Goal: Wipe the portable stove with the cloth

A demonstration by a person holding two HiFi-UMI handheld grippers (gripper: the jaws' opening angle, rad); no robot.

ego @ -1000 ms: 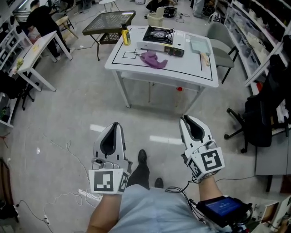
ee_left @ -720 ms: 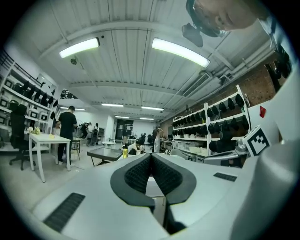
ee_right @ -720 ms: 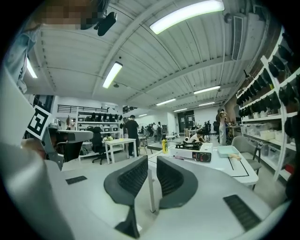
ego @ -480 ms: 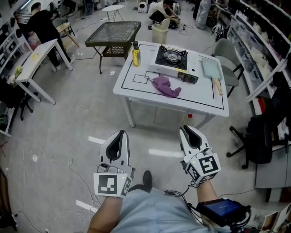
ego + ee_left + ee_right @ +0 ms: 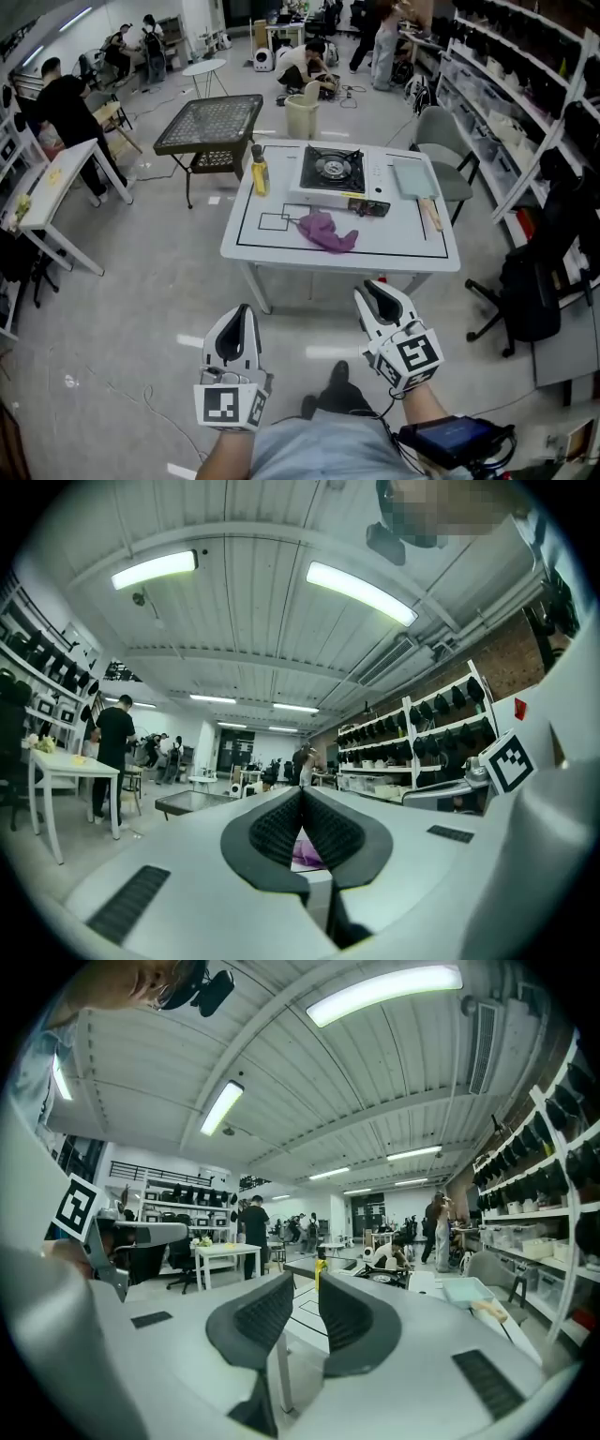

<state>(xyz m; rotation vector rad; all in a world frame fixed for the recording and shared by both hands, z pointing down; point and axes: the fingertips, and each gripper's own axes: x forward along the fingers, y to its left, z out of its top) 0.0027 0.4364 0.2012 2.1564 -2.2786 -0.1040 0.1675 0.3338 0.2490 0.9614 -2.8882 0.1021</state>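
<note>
The portable stove point(image 5: 328, 173) stands at the back of the white table point(image 5: 394, 246), with the purple cloth point(image 5: 328, 232) crumpled in front of it. Both grippers hang over the floor short of the table's near edge. My left gripper point(image 5: 236, 314) is shut and empty; in the left gripper view its pads point(image 5: 281, 827) meet, and the cloth point(image 5: 305, 853) shows far beyond them. My right gripper point(image 5: 367, 289) has just been opening a little: in the right gripper view point(image 5: 306, 1283) a narrow gap stands between the pads, with nothing in it.
A yellow bottle point(image 5: 260, 171) stands left of the stove and a pale blue tray point(image 5: 411, 178) lies to its right. A grey chair point(image 5: 441, 131) is behind the table, a black chair point(image 5: 530, 281) to the right, a glass-topped table point(image 5: 208, 124) to the back left. People work farther off.
Both grippers have moved forward towards the white table, which now lies nearer. The view has lifted, so more of the room behind the table shows.
</note>
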